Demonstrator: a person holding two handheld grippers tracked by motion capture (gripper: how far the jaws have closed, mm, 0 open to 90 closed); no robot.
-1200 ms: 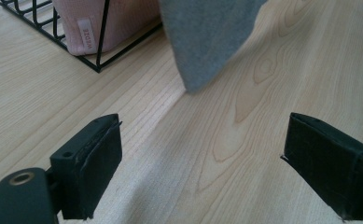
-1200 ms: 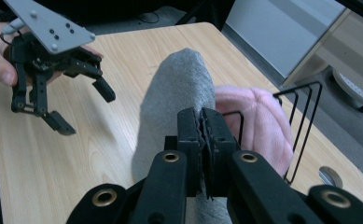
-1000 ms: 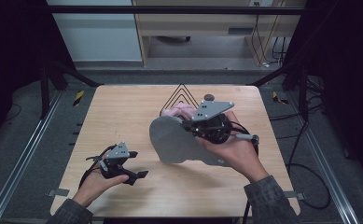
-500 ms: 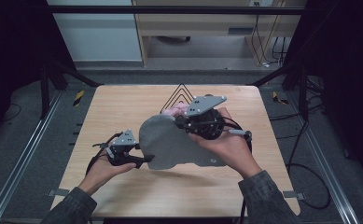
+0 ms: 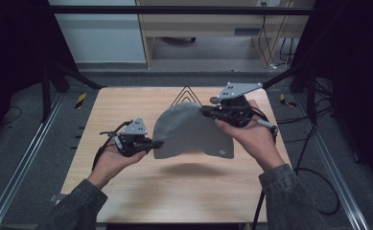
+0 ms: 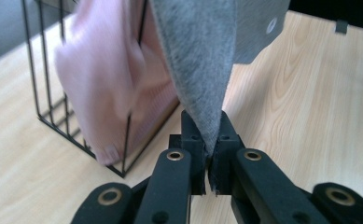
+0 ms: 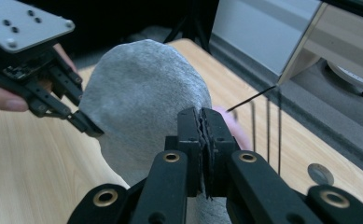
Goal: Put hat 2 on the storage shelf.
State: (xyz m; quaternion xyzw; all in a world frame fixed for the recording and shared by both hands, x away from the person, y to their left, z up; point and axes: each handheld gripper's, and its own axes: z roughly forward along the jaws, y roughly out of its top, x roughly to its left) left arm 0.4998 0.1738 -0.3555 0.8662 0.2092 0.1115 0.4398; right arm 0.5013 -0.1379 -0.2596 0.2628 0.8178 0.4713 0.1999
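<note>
Two handheld grippers, one grey felt-like cloth piece (image 5: 189,132) stretched between them above the light wooden table (image 5: 126,191). Left gripper (image 5: 156,143) at the left of the high view: jaws pressed together on the cloth's lower-left corner; the left gripper view shows the grey fabric edge pinched between the two black jaws and rising up out of them. Right gripper (image 5: 205,110) is up near the far right of the table, jaws clamped on the cloth's upper edge; the right gripper view shows the jaws squeezed tight with fabric in the seam between them, and the cloth bulging into a rounded dome beyond. That view also catches the left gripper farther off at the cloth's other edge. The cloth is off the table, held mid-air over the centre, casting one soft shadow on the wood below. One small round metal eyelet (image 5: 221,152) sits near its lower-right corner, also seen in the left gripper view at the upper right. One black wire basket (image 5: 185,96) stands at the far middle edge of the table, behind the cloth. One pink fabric item (image 6: 109,84) sits inside that basket, clear in the left gripper view, pressed against the wires. One small round silver disc (image 7: 320,173) lies on the table near the basket wires in the right gripper view. Two hands, both in grey-green sleeves.
</note>
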